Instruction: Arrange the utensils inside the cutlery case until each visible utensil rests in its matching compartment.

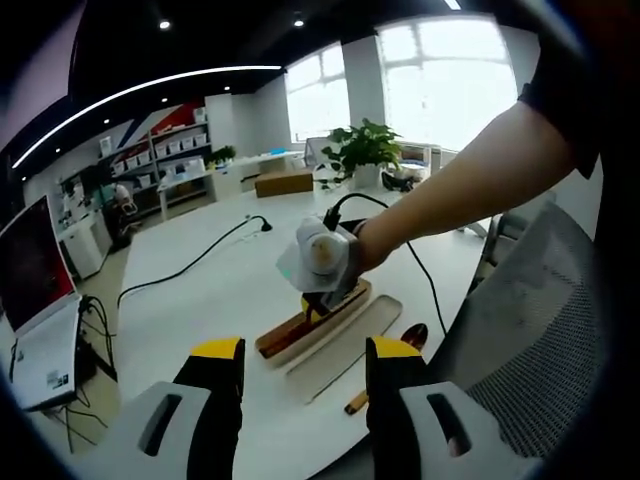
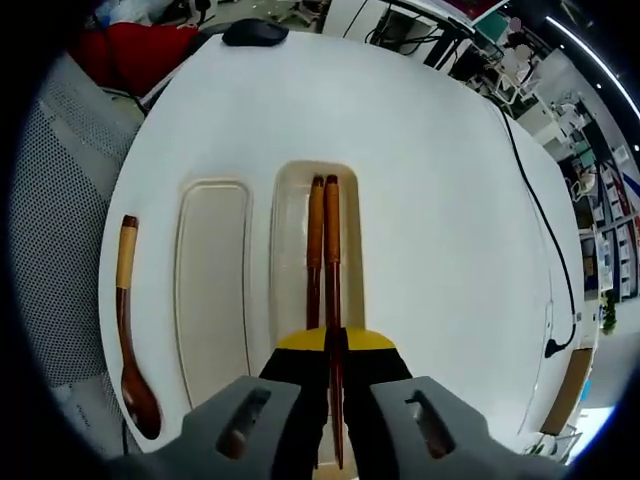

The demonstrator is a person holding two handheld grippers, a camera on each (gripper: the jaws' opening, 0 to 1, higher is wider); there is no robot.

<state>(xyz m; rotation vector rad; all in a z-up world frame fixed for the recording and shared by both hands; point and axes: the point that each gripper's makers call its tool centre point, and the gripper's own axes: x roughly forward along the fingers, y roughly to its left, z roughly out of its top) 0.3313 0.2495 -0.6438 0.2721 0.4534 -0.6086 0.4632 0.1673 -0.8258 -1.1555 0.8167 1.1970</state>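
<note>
The cream cutlery case lies open on the white table, with a second empty tray to its left. Two brown chopsticks lie in the case; the left one rests free. The right chopstick runs back between the jaws of my right gripper, which is shut on it. A wooden spoon lies on the table left of the empty tray. In the left gripper view, my left gripper is open and held above the table short of the case, where a hand holds the right gripper.
A grey mesh chair stands by the table edge near the spoon. A black cable crosses the table, and a black mouse lies at the far end. A laptop and a potted plant are further off.
</note>
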